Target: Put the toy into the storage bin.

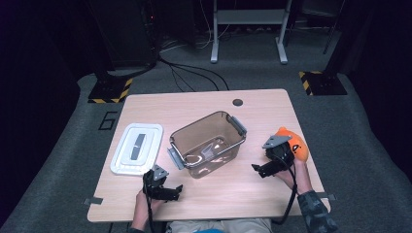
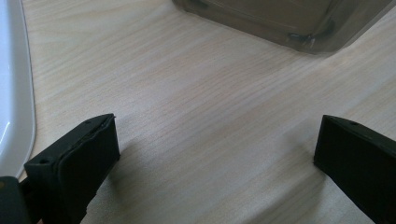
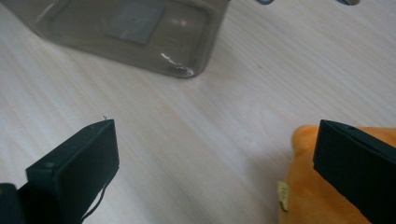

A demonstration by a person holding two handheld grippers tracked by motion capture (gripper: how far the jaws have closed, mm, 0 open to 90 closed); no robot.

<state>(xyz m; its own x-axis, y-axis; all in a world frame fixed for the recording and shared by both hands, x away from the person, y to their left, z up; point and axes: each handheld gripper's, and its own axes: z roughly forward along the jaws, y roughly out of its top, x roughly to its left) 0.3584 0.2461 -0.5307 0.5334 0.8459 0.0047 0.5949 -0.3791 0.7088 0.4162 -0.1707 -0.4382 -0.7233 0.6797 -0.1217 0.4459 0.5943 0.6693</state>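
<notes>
A clear brown plastic box [image 1: 209, 141] with grey side latches stands open in the middle of the wooden table [image 1: 265, 109]. Its white lid [image 1: 137, 147] lies flat to the left. An orange plush toy [image 1: 296, 144] sits near the right edge. My left gripper [image 1: 177, 192] rests low at the front, open and holding nothing, with bare wood between its jaws [image 2: 217, 140]; the lid's edge [image 2: 14, 93] and the box's corner [image 2: 280, 23] are ahead of it. My right gripper [image 1: 258, 170] is open just left of the toy. The plush toy [image 3: 303, 191] lies against its right jaw, and the box [image 3: 126, 28] is ahead.
A dark round cable hole [image 1: 237, 102] sits near the table's far edge. Beyond the table, on the grey floor, are cables [image 1: 194, 73], a white desk frame [image 1: 248, 29] and two stand bases with yellow-black tape [image 1: 109, 90].
</notes>
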